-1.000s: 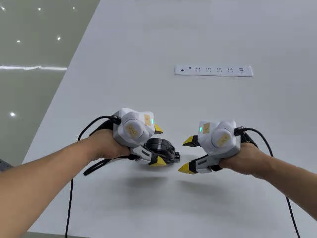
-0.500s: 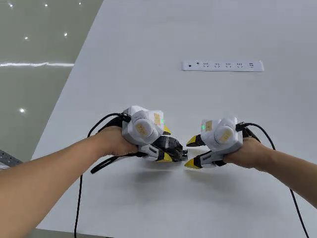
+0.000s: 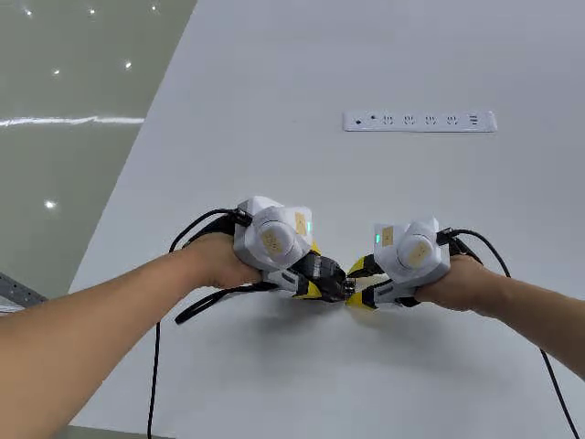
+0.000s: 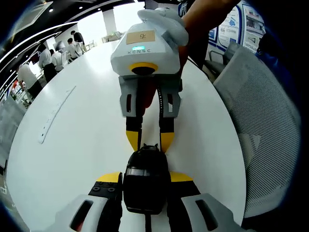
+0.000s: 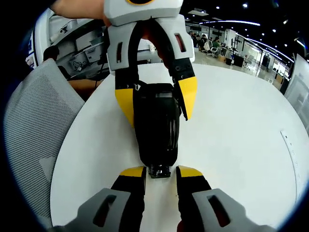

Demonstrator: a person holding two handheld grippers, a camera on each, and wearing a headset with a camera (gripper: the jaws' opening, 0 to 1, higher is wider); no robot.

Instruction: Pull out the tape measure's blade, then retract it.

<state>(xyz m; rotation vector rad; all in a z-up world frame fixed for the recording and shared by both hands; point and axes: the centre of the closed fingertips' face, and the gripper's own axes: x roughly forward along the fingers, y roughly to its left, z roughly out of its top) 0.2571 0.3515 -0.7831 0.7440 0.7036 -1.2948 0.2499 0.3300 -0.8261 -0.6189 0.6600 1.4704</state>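
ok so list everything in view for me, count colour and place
tape measure: 1, black, held just above the table's near part
power strip: 1, white, far side of the table
table: 1, white
mesh chair: 1, grey, beside the table
cables: 2, black, trailing from the claws
bystanders: several, far background
left claw: 1, white with yellow tips, shut on the tape measure's body
right claw: 1, same colours, jaws flanking the blade end, grip unclear
hands: 2, holding the claws
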